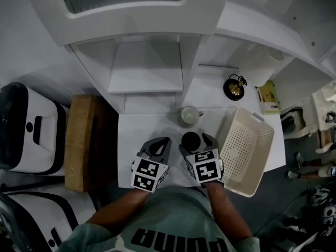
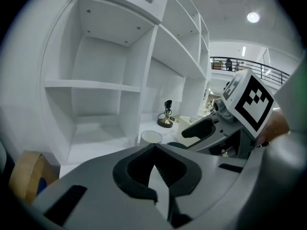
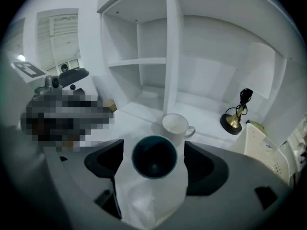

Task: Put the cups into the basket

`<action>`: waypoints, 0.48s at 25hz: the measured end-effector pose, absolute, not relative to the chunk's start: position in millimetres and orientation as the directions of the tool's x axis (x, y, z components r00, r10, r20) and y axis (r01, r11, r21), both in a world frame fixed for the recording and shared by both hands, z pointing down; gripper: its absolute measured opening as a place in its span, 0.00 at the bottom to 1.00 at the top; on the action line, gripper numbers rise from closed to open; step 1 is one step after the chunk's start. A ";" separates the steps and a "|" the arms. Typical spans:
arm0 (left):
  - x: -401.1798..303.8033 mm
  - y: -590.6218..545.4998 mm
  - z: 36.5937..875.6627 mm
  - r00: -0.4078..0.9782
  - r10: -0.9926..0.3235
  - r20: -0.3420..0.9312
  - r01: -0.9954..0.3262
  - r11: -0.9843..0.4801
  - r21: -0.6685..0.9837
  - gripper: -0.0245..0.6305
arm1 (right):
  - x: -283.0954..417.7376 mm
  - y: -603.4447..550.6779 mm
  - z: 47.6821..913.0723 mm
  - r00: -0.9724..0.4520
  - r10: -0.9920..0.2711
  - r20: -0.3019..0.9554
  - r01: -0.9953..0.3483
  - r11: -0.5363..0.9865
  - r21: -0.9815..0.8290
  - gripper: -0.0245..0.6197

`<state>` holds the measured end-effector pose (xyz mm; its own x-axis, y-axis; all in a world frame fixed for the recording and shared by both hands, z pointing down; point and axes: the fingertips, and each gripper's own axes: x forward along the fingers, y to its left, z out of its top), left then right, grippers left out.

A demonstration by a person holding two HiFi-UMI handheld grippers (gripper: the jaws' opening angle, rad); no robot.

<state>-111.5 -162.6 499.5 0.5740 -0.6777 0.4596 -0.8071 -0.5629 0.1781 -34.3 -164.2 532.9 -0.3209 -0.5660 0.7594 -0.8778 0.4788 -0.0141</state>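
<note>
Cups — dark cup [image 1: 190, 139], white cup [image 1: 189, 115], one basket [image 1: 245, 146]

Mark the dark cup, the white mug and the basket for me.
dark cup [image 3: 154, 157], right gripper view, its inside bottom.
white mug [image 3: 172, 124], right gripper view, its inside.
basket [image 1: 244, 148], head view, its perforated floor.

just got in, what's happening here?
A person is working two handheld tongs over a white table. The right tongs are open around a dark cup, not gripping it. The left tongs are shut and empty beside them. A white mug stands behind the cup; the basket to the right holds nothing yet.
</note>
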 end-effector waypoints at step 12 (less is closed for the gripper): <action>-105.6 -177.3 510.1 0.540 -0.686 0.488 -0.829 -0.533 0.168 0.05 | -33.8 -166.5 560.8 -0.330 -0.475 0.816 -0.857 0.513 -0.048 0.63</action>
